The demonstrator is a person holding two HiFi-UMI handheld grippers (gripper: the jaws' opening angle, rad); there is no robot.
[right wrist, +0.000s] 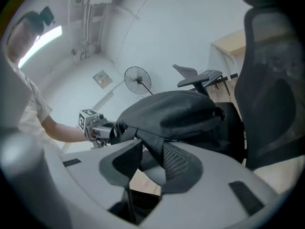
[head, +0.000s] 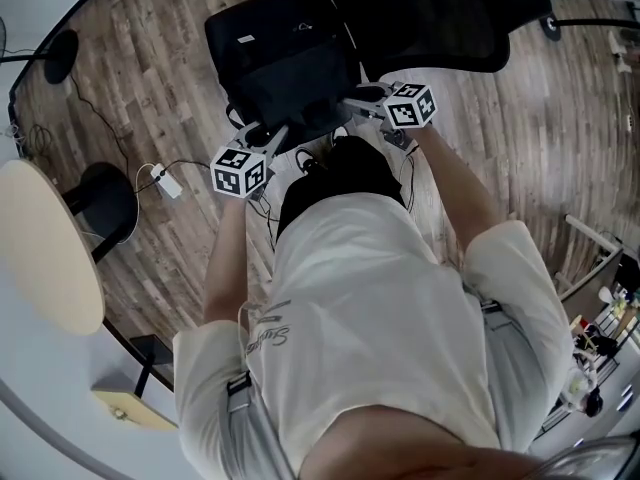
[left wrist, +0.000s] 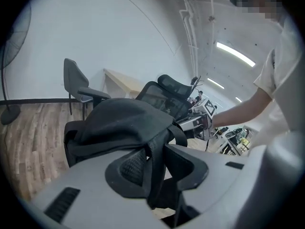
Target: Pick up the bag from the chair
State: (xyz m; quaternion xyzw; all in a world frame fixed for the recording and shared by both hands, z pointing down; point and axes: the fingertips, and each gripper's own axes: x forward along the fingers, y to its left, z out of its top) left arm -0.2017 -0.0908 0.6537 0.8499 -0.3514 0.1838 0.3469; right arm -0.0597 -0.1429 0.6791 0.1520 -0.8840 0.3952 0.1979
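The black bag (head: 285, 63) hangs between my two grippers in front of the black mesh chair (head: 430, 13); the seat is hidden under it. My left gripper (head: 272, 140) reaches to the bag's near left side. In the left gripper view the left gripper (left wrist: 153, 173) is shut on a black strap (left wrist: 155, 147) running down from the bag (left wrist: 119, 123). My right gripper (head: 352, 106) is at the bag's near right side. In the right gripper view the right gripper (right wrist: 145, 168) stands wide, the other strap (right wrist: 159, 151) lies between its jaws against the right pad, and floor shows through the gap.
Wood floor all around. A pale round table (head: 45, 258) and a black round base (head: 105, 203) lie at left, with a white adapter and cable (head: 165, 181) on the floor. A fan (right wrist: 138, 80), a grey chair (left wrist: 76, 82) and a desk (left wrist: 126, 82) stand by the wall. A cluttered shelf (head: 600, 338) is at right.
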